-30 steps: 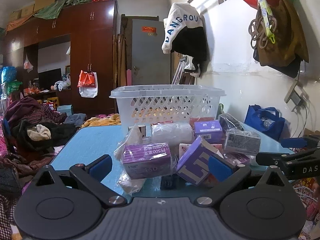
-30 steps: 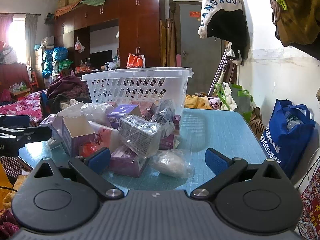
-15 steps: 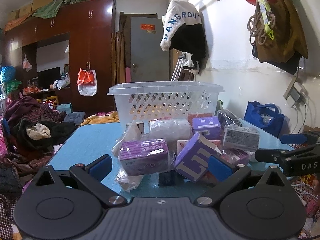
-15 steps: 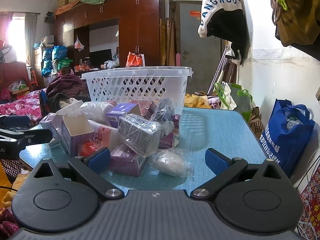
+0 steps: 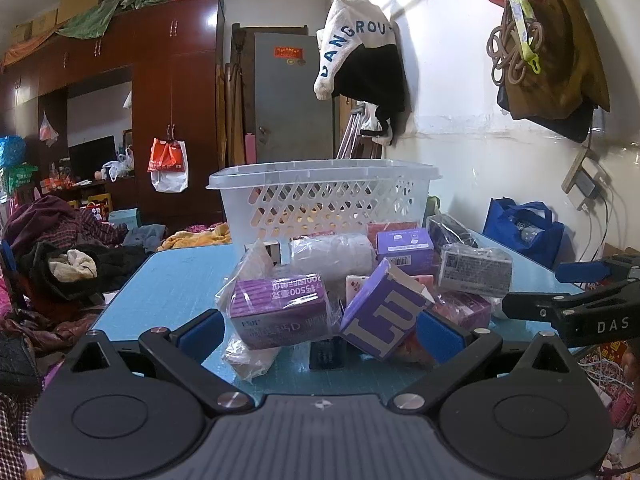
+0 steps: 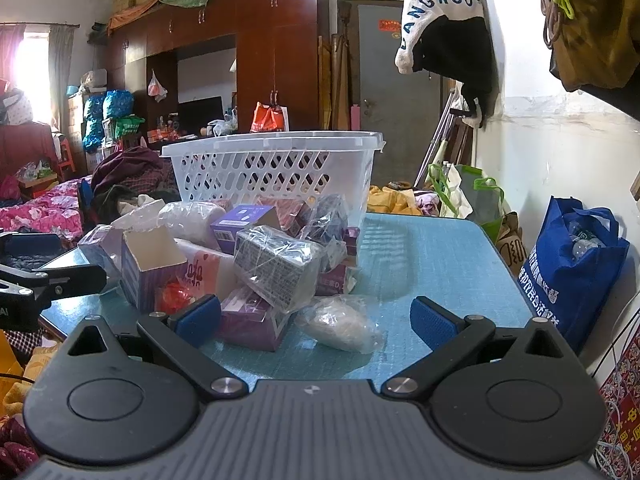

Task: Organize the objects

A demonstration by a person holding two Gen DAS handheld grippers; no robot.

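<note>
A pile of boxes and plastic-wrapped packs lies on a blue table in front of a white lattice basket. My left gripper is open; its blue pads flank a bagged purple box and a tilted purple-and-white box at the pile's near edge. My right gripper is open, with a small clear bag and a purple box between its pads. The basket stands behind the pile. Each gripper shows at the edge of the other's view.
A blue tote bag sits by the white wall right of the table. Clothes are heaped on the left. A dark wardrobe and grey door stand at the back. The table's right half is bare mat.
The left gripper has eased slightly closer to the pile and lower, so the boxes sit a little higher in view. The right gripper has barely moved. Both stay open.
</note>
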